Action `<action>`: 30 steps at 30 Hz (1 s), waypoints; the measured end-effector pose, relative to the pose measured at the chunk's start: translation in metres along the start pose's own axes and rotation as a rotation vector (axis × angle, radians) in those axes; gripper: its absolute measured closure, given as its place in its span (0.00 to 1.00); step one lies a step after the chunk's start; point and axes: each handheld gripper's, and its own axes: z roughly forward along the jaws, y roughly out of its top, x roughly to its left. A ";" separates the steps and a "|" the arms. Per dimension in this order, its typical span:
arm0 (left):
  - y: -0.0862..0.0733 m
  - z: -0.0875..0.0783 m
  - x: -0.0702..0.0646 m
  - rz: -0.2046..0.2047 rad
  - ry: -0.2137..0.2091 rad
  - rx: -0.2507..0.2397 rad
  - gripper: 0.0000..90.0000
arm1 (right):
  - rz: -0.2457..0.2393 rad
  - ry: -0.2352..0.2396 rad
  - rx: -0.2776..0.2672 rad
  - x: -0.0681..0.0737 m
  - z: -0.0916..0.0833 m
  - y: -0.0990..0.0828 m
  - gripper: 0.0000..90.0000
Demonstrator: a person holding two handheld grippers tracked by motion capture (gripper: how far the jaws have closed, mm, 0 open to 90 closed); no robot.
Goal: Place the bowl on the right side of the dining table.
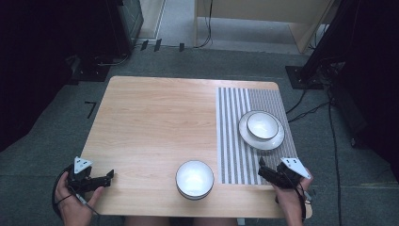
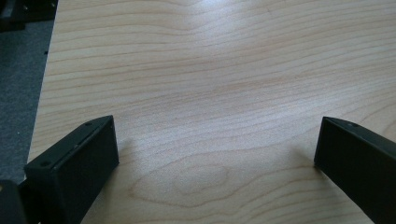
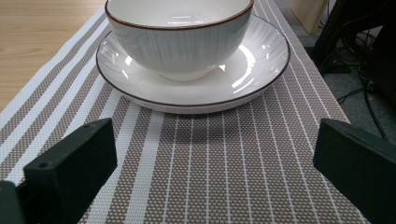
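A wooden table (image 1: 155,122) is seen w/ a striped placemat (image 1: 235,141) on its right part. On the mat, a white bowl (image 1: 262,125) w/ dark rim is set inside a white plate (image 1: 277,139). A 2nd white bowl (image 1: 195,179) is placed on bare wood near the front edge, just left of the mat. The right gripper (image 1: 264,173) is held at the mat's front edge, jaws spread wide & empty, aimed at the plate. The left gripper (image 1: 108,178) is held at the front-left corner, jaws spread wide over bare wood, nothing pinched.
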 end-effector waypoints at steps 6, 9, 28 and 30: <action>0.000 0.000 0.000 -0.001 -0.003 -0.001 0.00 | -0.001 -0.008 0.005 -0.005 -0.006 -0.003 0.00; 0.000 0.000 0.000 0.000 -0.003 -0.001 0.00 | -0.003 -0.015 0.006 -0.008 -0.010 -0.006 0.00; 0.000 0.000 0.001 -0.002 -0.006 -0.002 0.00 | -0.005 -0.013 0.021 -0.030 -0.026 -0.014 0.00; 0.000 0.000 0.001 -0.003 -0.006 -0.003 0.00 | 0.001 -0.015 0.021 -0.033 -0.026 -0.014 0.00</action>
